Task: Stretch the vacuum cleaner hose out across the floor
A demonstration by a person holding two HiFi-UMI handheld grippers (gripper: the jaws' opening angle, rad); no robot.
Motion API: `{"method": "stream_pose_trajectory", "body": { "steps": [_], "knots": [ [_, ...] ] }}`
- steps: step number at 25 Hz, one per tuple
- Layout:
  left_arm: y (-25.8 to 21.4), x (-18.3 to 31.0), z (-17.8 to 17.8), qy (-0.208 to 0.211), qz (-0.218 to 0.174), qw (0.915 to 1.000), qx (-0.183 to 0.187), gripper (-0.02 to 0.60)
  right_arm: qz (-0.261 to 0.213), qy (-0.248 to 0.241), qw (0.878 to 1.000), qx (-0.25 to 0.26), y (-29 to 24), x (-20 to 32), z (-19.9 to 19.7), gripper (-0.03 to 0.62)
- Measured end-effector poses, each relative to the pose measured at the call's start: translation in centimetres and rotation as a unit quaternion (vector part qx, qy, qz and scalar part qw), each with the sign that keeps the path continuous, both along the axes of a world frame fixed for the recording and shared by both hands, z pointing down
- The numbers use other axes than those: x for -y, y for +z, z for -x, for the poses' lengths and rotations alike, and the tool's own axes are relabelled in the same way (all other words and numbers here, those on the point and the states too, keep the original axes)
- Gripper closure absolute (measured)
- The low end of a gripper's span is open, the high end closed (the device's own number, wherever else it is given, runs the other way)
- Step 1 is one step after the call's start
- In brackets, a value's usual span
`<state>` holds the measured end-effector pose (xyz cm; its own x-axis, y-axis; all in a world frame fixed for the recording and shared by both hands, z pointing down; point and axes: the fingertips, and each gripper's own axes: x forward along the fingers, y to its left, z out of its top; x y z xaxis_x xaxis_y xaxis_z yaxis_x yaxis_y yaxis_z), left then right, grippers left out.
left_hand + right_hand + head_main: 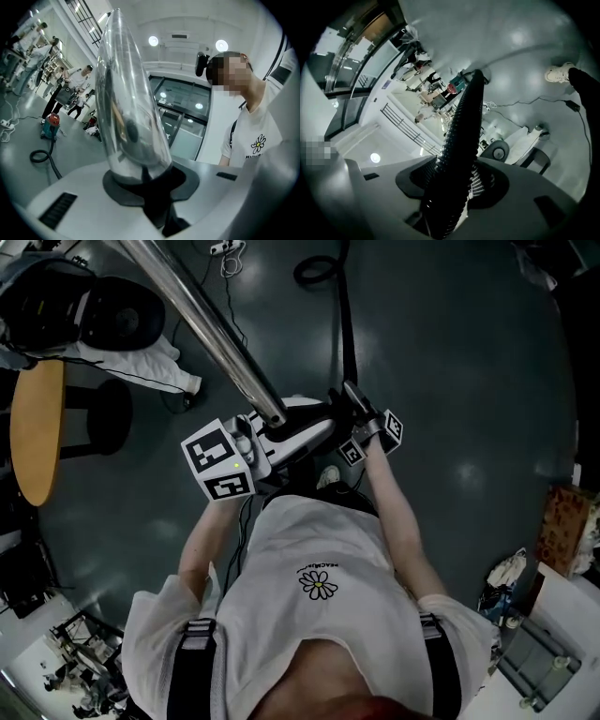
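**Metal tube and hose gripped, one in each tool**

A white shirt with a daisy print is seen closest below the head camera. Just ahead of it, the two tools are held close beside each other. The left tool is closed on a shiny metal tube. The tube is gripped near one end between narrowly set jaws and runs away up and to the left in the head view. The right tool is clamped on the black ribbed hose, its jaws kept wider apart by the hose between them. From that grip the hose is led away over the dark floor to a loop at the top of the head view. In the left gripper view a red and teal vacuum cleaner is seen standing far off on the floor, with the hose looped just beside it.
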<state>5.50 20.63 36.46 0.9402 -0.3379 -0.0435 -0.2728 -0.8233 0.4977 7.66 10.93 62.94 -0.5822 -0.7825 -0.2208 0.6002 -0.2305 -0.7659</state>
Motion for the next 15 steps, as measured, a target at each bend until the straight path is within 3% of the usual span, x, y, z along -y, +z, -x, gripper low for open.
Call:
{"method": "stream_pose_trajectory", "body": {
  "steps": [2, 5, 8, 10, 13, 14, 15],
  "knots": [
    [0.6, 0.4, 0.5, -0.014, 0.024, 0.9996, 0.002, 0.505, -0.003, 0.025, 0.999, -0.033, -0.2, 0.2, -1.8, 0.382],
    [3.4, 1.8, 1.4, -0.034, 0.098, 0.9938, 0.040, 0.502, -0.027, 0.067, 0.994, -0.087, -1.3, 1.6, -6.2, 0.390],
    [6.1, 2.0, 2.1, -0.040, 0.173, 0.9836, 0.031, 0.484, -0.074, 0.128, 0.982, -0.117, -5.0, 3.8, -11.2, 0.396],
    [7.8, 1.7, 2.5, -0.042, 0.239, 0.9701, 0.002, 0.460, -0.117, 0.159, 0.971, -0.138, -9.2, 5.6, -13.7, 0.401],
    [9.5, -0.6, 1.5, -0.015, 0.330, 0.9432, -0.039, 0.401, -0.192, 0.159, 0.951, -0.181, -16.3, 7.5, -15.0, 0.404],
    [10.2, -2.0, 0.8, 0.007, 0.336, 0.9414, -0.021, 0.367, -0.216, 0.153, 0.945, -0.192, -18.6, 8.0, -15.0, 0.404],
    [11.2, -3.8, 0.2, 0.030, 0.322, 0.9459, 0.030, 0.362, -0.239, 0.143, 0.939, -0.202, -20.8, 8.4, -14.7, 0.404]
  ]
}}
